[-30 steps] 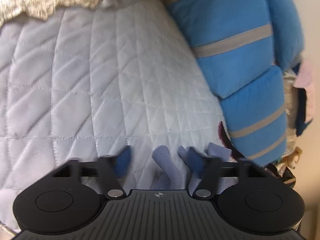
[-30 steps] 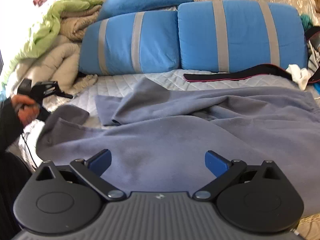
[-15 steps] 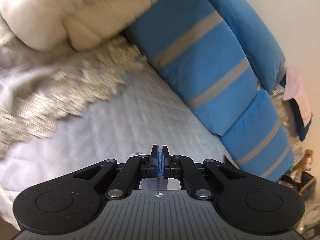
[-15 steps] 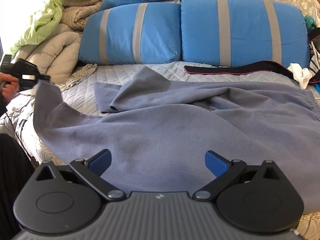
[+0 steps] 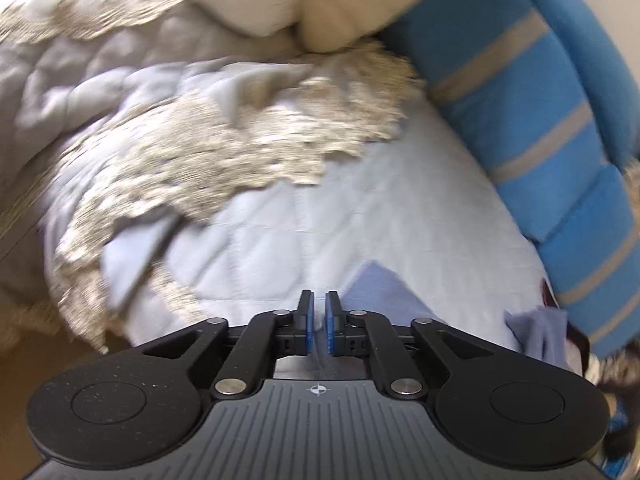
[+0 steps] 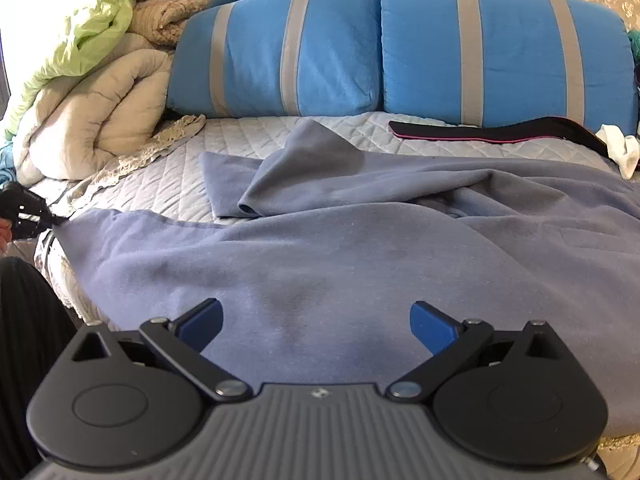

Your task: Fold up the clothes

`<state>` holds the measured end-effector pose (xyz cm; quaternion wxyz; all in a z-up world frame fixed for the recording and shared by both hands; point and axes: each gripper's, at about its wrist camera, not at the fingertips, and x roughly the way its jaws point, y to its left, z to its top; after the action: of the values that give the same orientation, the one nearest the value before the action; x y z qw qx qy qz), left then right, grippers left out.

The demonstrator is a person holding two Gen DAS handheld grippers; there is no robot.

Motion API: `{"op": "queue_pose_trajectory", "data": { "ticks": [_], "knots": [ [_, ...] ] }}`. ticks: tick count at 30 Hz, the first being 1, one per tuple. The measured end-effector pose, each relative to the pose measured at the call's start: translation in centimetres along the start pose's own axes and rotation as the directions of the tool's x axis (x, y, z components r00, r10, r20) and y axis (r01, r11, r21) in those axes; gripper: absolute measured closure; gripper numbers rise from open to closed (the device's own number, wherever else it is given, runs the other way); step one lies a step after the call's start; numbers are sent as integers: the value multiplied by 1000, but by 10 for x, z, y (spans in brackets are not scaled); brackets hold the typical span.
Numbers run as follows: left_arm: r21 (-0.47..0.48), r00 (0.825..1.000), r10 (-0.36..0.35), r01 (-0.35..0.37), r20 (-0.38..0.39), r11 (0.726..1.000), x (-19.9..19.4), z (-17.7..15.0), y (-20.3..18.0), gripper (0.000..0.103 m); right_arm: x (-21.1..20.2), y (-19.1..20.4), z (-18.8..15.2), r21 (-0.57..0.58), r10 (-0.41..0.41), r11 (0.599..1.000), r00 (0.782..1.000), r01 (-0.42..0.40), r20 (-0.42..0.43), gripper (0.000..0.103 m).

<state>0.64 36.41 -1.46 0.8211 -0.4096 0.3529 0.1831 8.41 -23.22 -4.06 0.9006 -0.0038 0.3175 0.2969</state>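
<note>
A large grey-blue fleece garment (image 6: 360,248) lies spread over the quilted bed, with one sleeve folded back towards the pillows. In the right wrist view my left gripper (image 6: 56,220) sits at the far left edge, and the garment's corner is stretched taut to its tips. In the left wrist view my left gripper (image 5: 318,320) has its jaws opening by a narrow slit, with thin cloth still caught between them. More of the garment (image 5: 384,292) shows just to their right. My right gripper (image 6: 316,320) hovers open over the garment's near part with nothing between its fingers.
Two blue pillows with grey stripes (image 6: 280,52) (image 6: 508,48) line the back. A rolled beige comforter (image 6: 92,120) and a green blanket (image 6: 100,12) are piled at the back left. A black band with pink edging (image 6: 500,132) and a white sock (image 6: 618,148) lie at the right. The person's dark-clad leg (image 6: 24,340) is at the near left.
My left gripper closed on the garment's corner and carried it left, stretching the cloth out towards the bed's left edge; its jaws have since parted slightly. The right gripper has barely moved.
</note>
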Motion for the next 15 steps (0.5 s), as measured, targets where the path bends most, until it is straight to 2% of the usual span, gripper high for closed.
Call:
{"op": "queue_pose_trajectory", "data": {
  "ticks": [1, 3, 6, 9, 11, 15],
  "knots": [
    [-33, 1000, -14, 14, 17, 999, -1, 3, 6, 81, 1, 0, 0, 0, -1, 1000, 1000, 1, -2, 0],
    [-62, 998, -46, 49, 39, 997, -2, 9, 10, 53, 2, 0, 0, 3, 1, 1000, 1000, -1, -8, 0],
    [-34, 994, -106, 107, 36, 994, 2, 20, 1, 50, 5, 3, -1, 4, 3, 1000, 1000, -3, -16, 0],
    [24, 992, -124, 124, 15, 992, 11, 28, -16, 50, 6, 4, -2, 6, 6, 1000, 1000, -6, -22, 0],
    [56, 993, -114, 114, -1, 992, 19, 30, -29, 50, 7, 4, -2, 8, 7, 1000, 1000, -7, -25, 0],
    [106, 998, -43, 47, -37, 993, 34, 29, -47, 52, 7, 4, -2, 10, 5, 1000, 1000, -5, -25, 0]
  ]
}}
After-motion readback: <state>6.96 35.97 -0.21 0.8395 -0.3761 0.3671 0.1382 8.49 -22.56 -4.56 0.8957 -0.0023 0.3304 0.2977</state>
